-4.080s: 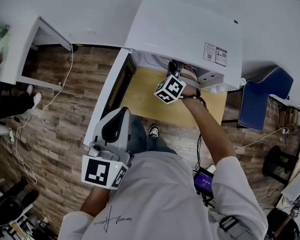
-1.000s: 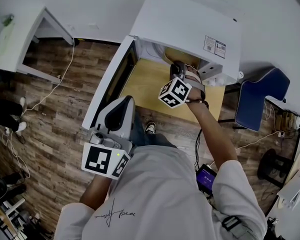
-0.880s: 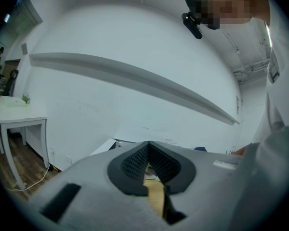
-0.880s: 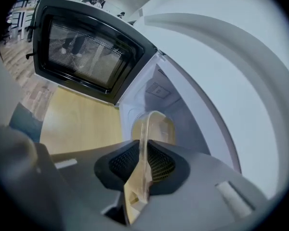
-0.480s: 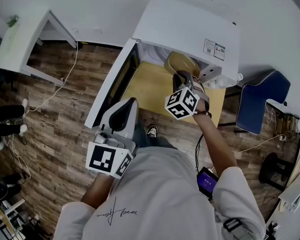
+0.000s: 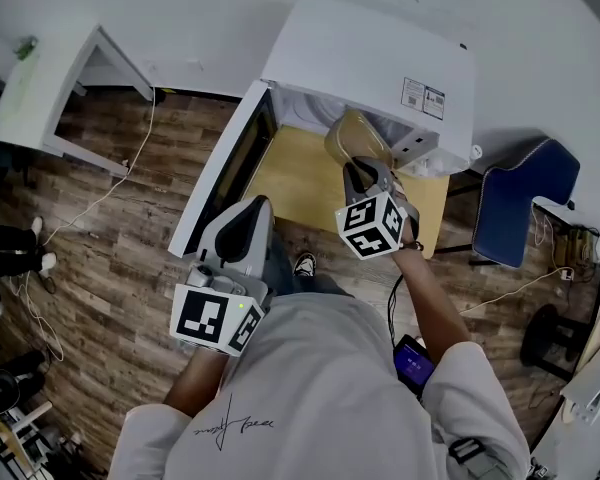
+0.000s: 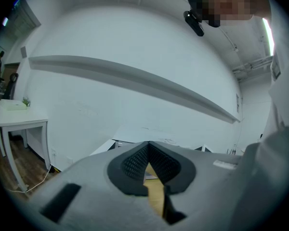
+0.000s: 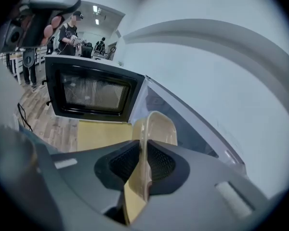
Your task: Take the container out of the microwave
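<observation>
The white microwave (image 6: 370, 58) stands on a yellow table (image 6: 295, 193) with its door (image 6: 225, 168) swung open to the left. A tan plastic container (image 6: 352, 133) hangs tilted on edge just in front of the oven's mouth. My right gripper (image 6: 360, 166) is shut on its rim. In the right gripper view the rim (image 8: 143, 129) runs up between the two dark pads (image 8: 161, 160), with the open door (image 8: 91, 93) behind. My left gripper (image 6: 235, 248) hangs low by the door's near end, pads together and holding nothing (image 7: 148, 146).
A blue chair (image 6: 515, 208) stands right of the table. A white side table (image 6: 40, 88) is at far left, with a cable (image 6: 130, 158) trailing over the wooden floor. People stand further off in the room (image 8: 67, 32).
My right gripper has drawn back and up out of the microwave with the container, rolling so the container now stands on edge. The left gripper has stayed put.
</observation>
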